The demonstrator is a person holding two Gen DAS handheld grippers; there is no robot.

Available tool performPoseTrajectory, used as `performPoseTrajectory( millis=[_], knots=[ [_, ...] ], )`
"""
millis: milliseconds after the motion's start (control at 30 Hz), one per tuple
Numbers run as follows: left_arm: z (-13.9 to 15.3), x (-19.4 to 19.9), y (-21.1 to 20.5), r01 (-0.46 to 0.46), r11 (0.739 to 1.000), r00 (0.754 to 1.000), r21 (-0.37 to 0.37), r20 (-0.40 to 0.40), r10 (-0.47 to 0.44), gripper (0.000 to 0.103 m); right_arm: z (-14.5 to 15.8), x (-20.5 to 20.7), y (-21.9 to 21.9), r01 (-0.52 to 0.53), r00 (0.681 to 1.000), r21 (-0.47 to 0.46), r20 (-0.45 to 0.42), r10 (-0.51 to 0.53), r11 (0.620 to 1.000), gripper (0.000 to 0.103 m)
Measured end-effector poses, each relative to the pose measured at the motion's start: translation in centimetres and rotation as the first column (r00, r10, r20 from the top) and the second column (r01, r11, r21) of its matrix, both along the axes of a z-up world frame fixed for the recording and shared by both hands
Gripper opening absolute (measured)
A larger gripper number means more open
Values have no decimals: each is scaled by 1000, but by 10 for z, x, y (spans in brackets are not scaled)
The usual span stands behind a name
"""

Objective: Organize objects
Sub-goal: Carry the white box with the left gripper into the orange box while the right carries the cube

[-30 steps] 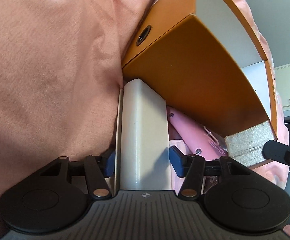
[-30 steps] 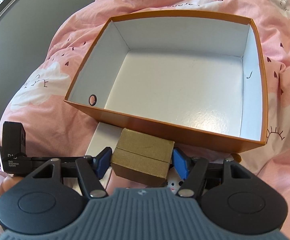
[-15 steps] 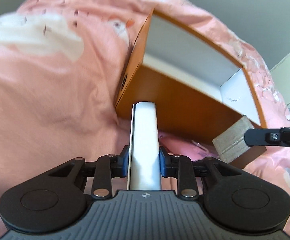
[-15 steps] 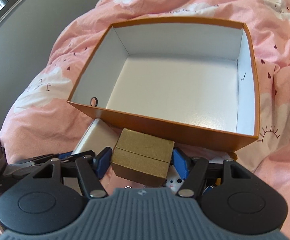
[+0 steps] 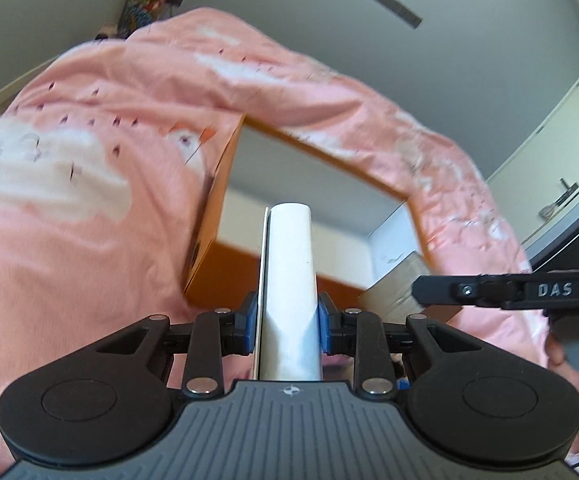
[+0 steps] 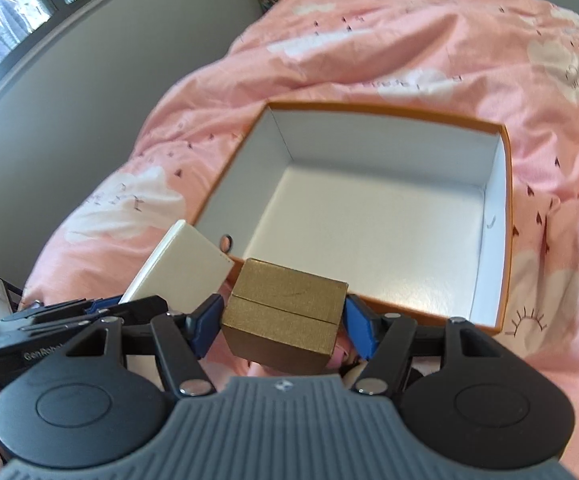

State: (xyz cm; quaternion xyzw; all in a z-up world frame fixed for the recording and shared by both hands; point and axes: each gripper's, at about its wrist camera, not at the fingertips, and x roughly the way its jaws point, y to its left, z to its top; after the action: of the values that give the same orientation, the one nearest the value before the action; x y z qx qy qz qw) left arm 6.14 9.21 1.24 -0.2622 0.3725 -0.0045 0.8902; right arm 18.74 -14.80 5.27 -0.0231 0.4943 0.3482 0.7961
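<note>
Both grippers have lifted since 1 second ago: the left gripper (image 5: 287, 330) clamped on the white box (image 5: 289, 280), the right gripper (image 6: 283, 326) clamped on the gold box (image 6: 285, 316), both near the empty orange box (image 6: 505, 216), ready for loading.

Motion blurs the orange box (image 5: 225, 208); gold box (image 5: 399, 288) perhaps half hidden.
</note>
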Motion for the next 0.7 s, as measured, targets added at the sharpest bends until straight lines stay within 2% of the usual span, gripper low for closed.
performPoseTrajectory(
  millis=[200,367,467,567,700],
  knots=[
    [26,21,-1,20,999,997,34,79,-22,32,24,10,1,5,997,40,71,-7,999,67],
    [36,64,3,50,997,994,64,94,-56,32,32,34,2,42,994,80,98,-50,996,67],
    [32,99,1,78,993,995,94,59,-83,32,27,57,2,93,991,95,89,-101,991,67],
    [17,135,-6,120,984,993,131,-16,-119,32,13,83,4,145,987,90,62,-151,985,67],
    [-8,171,-25,198,941,979,275,-110,-173,32,-19,107,7,185,983,49,8,-186,982,67]
  ],
)
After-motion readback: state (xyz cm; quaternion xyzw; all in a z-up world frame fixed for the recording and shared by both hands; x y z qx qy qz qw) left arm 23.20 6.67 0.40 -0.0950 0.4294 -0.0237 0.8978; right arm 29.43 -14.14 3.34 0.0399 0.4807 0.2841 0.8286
